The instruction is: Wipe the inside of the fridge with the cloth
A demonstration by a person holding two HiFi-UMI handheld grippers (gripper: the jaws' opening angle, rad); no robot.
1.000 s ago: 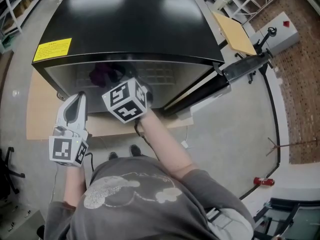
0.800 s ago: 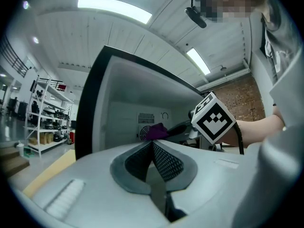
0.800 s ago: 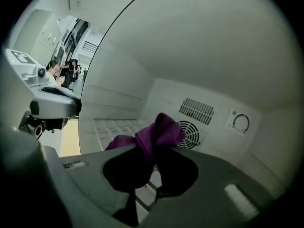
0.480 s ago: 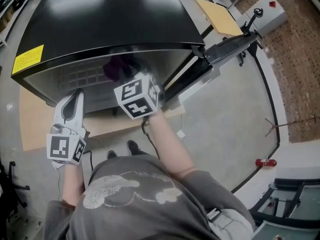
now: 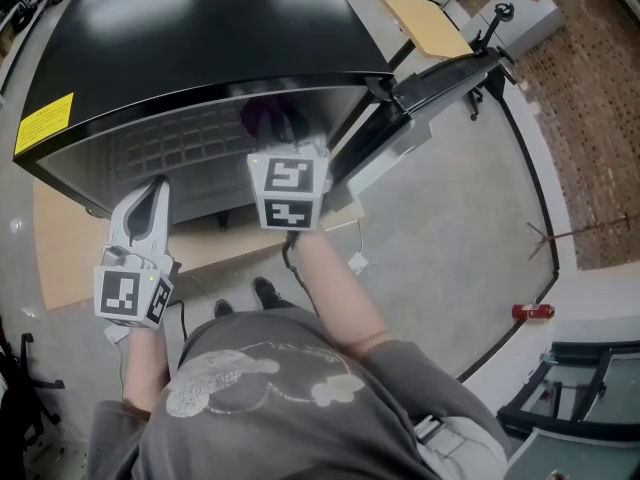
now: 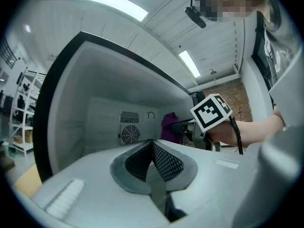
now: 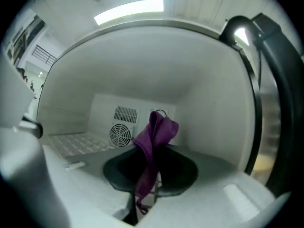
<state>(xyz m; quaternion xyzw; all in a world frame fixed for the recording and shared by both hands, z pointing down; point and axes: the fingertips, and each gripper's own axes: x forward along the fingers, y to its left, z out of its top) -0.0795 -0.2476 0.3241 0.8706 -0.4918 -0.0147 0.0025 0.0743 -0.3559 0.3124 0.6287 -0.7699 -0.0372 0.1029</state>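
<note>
The black-topped fridge (image 5: 200, 38) stands open towards me, its white inside (image 7: 142, 75) showing a round fan (image 7: 120, 133) on the back wall. In the right gripper view my right gripper (image 7: 148, 172) is shut on the purple cloth (image 7: 154, 137), which stands up in a bunch from the jaws. In the head view that gripper (image 5: 287, 188) reaches into the fridge's right part, the cloth (image 5: 262, 120) just ahead of it. My left gripper (image 5: 152, 196) is held at the fridge's front left with its jaws shut and nothing in them. In the left gripper view, that gripper (image 6: 153, 151) looks at the cloth (image 6: 168, 126).
The fridge door (image 5: 440, 73) is swung open at the right. A wire shelf (image 7: 76, 141) lies inside at the left. The fridge rests on a wooden platform (image 5: 60, 238). A wooden board (image 5: 432, 23) and a grey box (image 5: 520, 3) lie beyond; a red bottle (image 5: 531, 311) is on the floor.
My right gripper has carried the cloth to the right along the fridge's inside. The left gripper has stayed at the front left.
</note>
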